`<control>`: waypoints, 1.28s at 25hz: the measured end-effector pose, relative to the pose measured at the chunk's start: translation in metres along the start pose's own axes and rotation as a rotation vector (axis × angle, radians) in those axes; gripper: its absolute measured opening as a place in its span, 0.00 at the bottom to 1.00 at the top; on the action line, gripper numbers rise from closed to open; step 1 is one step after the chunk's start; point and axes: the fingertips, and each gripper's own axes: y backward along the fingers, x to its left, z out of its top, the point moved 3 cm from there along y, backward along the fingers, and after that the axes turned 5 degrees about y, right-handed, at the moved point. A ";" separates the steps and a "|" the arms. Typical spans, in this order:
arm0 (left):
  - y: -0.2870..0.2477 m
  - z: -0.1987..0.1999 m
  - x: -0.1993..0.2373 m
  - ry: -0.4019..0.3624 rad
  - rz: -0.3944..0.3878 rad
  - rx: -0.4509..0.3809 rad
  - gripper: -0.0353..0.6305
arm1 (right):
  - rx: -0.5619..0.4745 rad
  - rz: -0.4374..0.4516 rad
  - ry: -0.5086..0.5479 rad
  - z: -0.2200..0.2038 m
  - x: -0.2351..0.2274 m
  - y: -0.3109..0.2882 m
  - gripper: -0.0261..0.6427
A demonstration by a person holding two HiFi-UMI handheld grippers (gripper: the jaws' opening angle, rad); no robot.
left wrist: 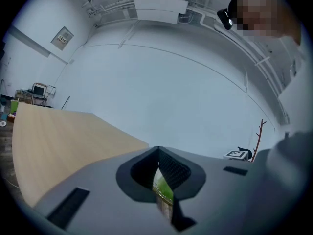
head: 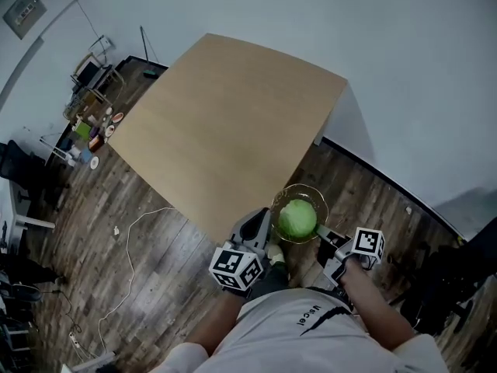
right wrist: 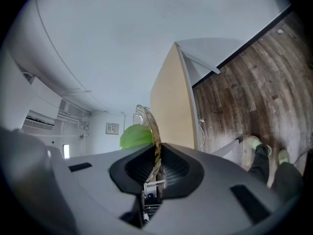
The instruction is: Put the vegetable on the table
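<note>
1. Green and round: vegetable (head: 297, 217) lying inside a clear glass bowl (head: 299, 190), carried in the air, not yet on the table.
2. Seen from the head view at the near corner of the pale wooden table (head: 225, 123), mostly over dark plank floor (head: 155, 239); whether the bowl's far edge overlaps the tabletop, impossible to tell.
3. Left gripper (head: 264, 235) clamped on the bowl's left rim; in the left gripper view, jaws drawn in on a thin strip of glass with a sliver of green (left wrist: 165, 189) behind it.
4. Right gripper (head: 324, 239) clamped on the opposite rim; in the right gripper view, glass edge (right wrist: 149, 119) pinched between the jaws, vegetable (right wrist: 135, 136) bulging to one side of it.
5. Marker cube (head: 237, 269) on the left tool, another (head: 369, 243) on the right, both close to the person's body.
6. Further out: bare tabletop, a white cable (head: 132, 247) trailing over the floor, pale walls, and a pair of shoes (right wrist: 254, 143) in the right gripper view.
</note>
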 end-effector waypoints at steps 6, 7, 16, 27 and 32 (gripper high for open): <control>-0.037 0.026 0.044 0.018 -0.005 0.005 0.07 | -0.006 -0.010 -0.018 0.033 0.011 -0.051 0.10; -0.042 0.029 0.050 0.021 0.000 0.003 0.07 | -0.004 -0.014 -0.023 0.038 0.010 -0.058 0.10; -0.095 0.062 0.083 0.061 0.050 -0.006 0.07 | 0.078 -0.051 -0.004 0.106 0.020 -0.118 0.10; -0.215 0.114 0.154 0.115 0.222 -0.052 0.07 | 0.300 -0.072 0.087 0.245 0.023 -0.236 0.10; -0.253 0.113 0.186 0.142 0.312 -0.063 0.07 | 0.374 -0.100 0.105 0.283 0.001 -0.282 0.10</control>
